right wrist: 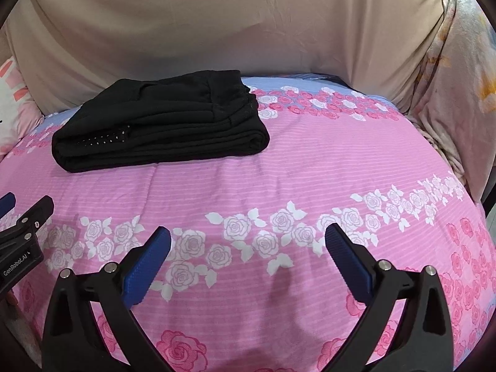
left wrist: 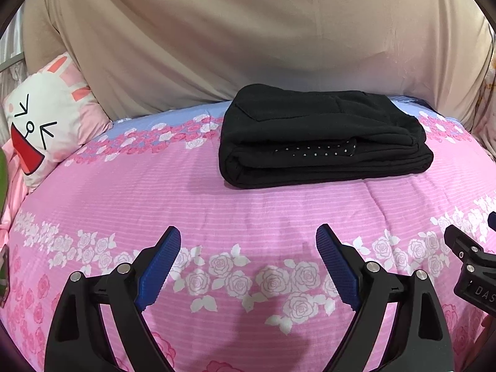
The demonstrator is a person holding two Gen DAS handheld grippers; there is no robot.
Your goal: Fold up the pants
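The black pants (left wrist: pixel 322 136) lie folded into a thick rectangular bundle on the pink floral bedspread (left wrist: pixel 248 210), with a strip of small studs showing on the front fold. They also show in the right wrist view (right wrist: pixel 161 124), left of centre. My left gripper (left wrist: pixel 248 238) is open and empty, well short of the pants. My right gripper (right wrist: pixel 248 238) is open and empty too, nearer than the pants and to their right. Each gripper's edge shows in the other's view: the right one (left wrist: pixel 465 248), the left one (right wrist: pixel 28 214).
A beige sheet (left wrist: pixel 248 46) hangs behind the bed. A white and pink cartoon pillow (left wrist: pixel 46 117) lies at the far left. A pale floral cloth (right wrist: pixel 458 77) hangs at the right. The bedspread has a blue band (right wrist: pixel 310 83) along its far edge.
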